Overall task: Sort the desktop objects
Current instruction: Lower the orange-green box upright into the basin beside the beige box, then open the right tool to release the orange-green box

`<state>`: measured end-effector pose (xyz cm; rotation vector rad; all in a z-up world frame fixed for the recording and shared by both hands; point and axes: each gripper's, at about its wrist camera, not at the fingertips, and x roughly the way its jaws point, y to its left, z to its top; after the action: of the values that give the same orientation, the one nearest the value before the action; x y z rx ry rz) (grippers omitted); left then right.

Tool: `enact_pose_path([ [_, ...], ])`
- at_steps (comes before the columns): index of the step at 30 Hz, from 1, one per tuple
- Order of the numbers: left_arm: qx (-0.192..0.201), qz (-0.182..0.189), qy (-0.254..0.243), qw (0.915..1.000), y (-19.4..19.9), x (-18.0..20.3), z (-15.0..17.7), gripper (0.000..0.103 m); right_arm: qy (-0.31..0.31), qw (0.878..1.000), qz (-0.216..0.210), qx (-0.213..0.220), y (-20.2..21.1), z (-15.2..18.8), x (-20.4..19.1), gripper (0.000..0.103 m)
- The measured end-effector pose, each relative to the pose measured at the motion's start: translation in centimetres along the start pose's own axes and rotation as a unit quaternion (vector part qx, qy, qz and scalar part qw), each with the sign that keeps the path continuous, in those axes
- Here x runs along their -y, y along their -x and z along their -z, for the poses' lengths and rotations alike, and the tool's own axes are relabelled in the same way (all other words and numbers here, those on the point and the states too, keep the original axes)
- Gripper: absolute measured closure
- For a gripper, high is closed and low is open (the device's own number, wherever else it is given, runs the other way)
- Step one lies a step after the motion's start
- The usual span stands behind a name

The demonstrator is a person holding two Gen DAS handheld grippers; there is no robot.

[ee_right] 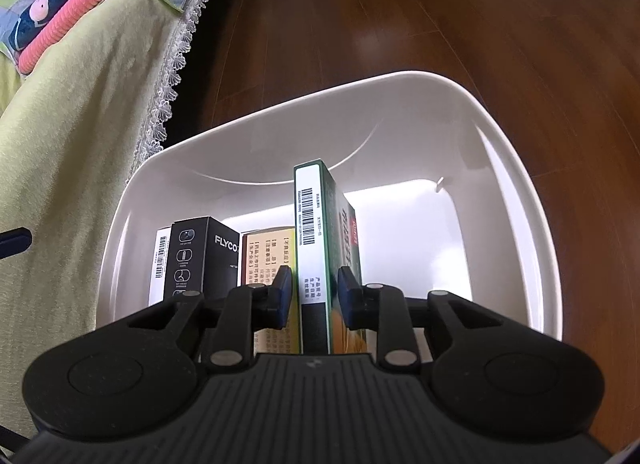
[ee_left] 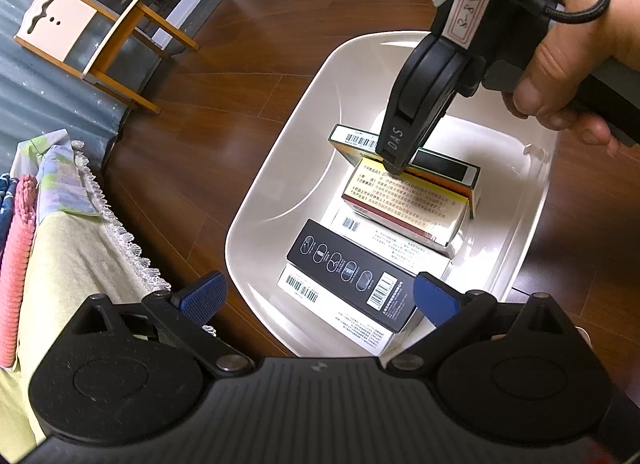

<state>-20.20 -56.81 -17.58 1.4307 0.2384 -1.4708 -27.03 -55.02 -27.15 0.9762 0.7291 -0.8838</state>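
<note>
A white bin (ee_left: 280,168) (ee_right: 400,76) stands on the wooden floor with boxes in it. A black box (ee_left: 352,276) (ee_right: 192,256) lies on a white box (ee_left: 340,316); a yellow box (ee_left: 404,204) (ee_right: 268,260) rests on another white one. A green box (ee_left: 352,140) (ee_right: 314,224) stands on edge behind the yellow box. My right gripper (ee_right: 315,292) (ee_left: 394,166), held by a hand (ee_left: 568,44), reaches down into the bin and is shut on the green box. My left gripper (ee_left: 320,298) hovers over the bin's near end, open, holding nothing.
A bed with a light green cover (ee_left: 72,256) (ee_right: 60,144) and lace trim runs along the bin's left side. A small wooden stool (ee_left: 100,44) stands farther off on the dark wooden floor (ee_left: 240,64). The bin's right half (ee_right: 420,244) holds no boxes.
</note>
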Motion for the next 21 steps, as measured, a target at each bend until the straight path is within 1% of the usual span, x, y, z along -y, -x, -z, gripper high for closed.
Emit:
enact_pose_path([
  [15, -0.002, -0.003, 0.006, 1.0, 0.1, 0.3, 0.4, 0.002, -0.004, 1.0, -0.003, 0.015, 2.0, -0.1, -0.2, 0.08],
  [21, -0.002, -0.004, 0.01, 0.9999, 0.5, 0.8, 0.9, 0.002, 0.0, 1.0, 0.003, 0.017, 3.4, 0.1, -0.5, 0.069],
])
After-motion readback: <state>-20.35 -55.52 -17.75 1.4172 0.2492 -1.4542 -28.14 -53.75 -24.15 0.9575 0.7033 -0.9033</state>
